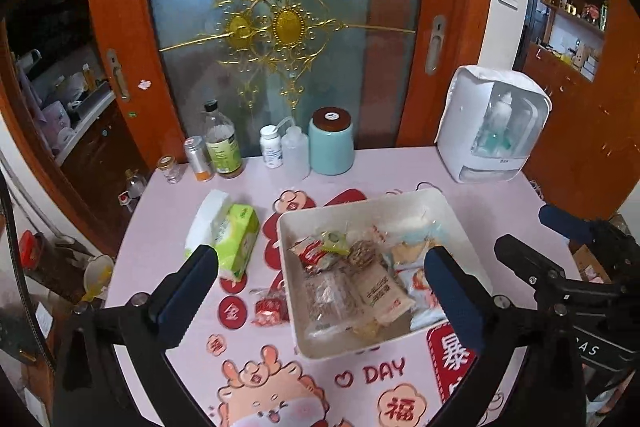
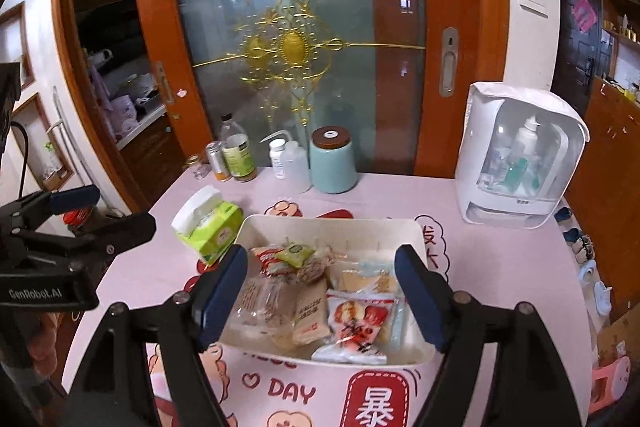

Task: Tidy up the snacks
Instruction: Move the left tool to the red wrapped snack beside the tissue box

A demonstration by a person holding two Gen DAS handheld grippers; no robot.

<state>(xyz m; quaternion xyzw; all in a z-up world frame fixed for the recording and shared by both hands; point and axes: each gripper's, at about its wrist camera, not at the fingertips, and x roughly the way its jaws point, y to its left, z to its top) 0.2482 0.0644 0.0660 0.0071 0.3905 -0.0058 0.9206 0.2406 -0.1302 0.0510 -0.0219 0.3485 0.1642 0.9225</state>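
Note:
A white bin (image 1: 448, 215) (image 2: 332, 227) sits mid-table and holds several wrapped snacks (image 1: 360, 287) (image 2: 316, 295). One small red-wrapped snack (image 1: 269, 310) lies on the pink tablecloth just left of the bin. My left gripper (image 1: 320, 271) is open and empty, raised above the table with its fingers either side of the bin's left half. My right gripper (image 2: 322, 275) is open and empty, raised over the bin's near side. The right gripper also shows at the right edge of the left wrist view (image 1: 532, 263). The left gripper shows at the left of the right wrist view (image 2: 100, 215).
A green tissue pack (image 1: 232, 235) (image 2: 210, 227) lies left of the bin. Bottles, a can and a teal canister (image 1: 331, 143) (image 2: 334, 161) stand along the back edge. A white storage case (image 1: 492, 127) (image 2: 520, 155) stands back right. A glass sliding door is behind.

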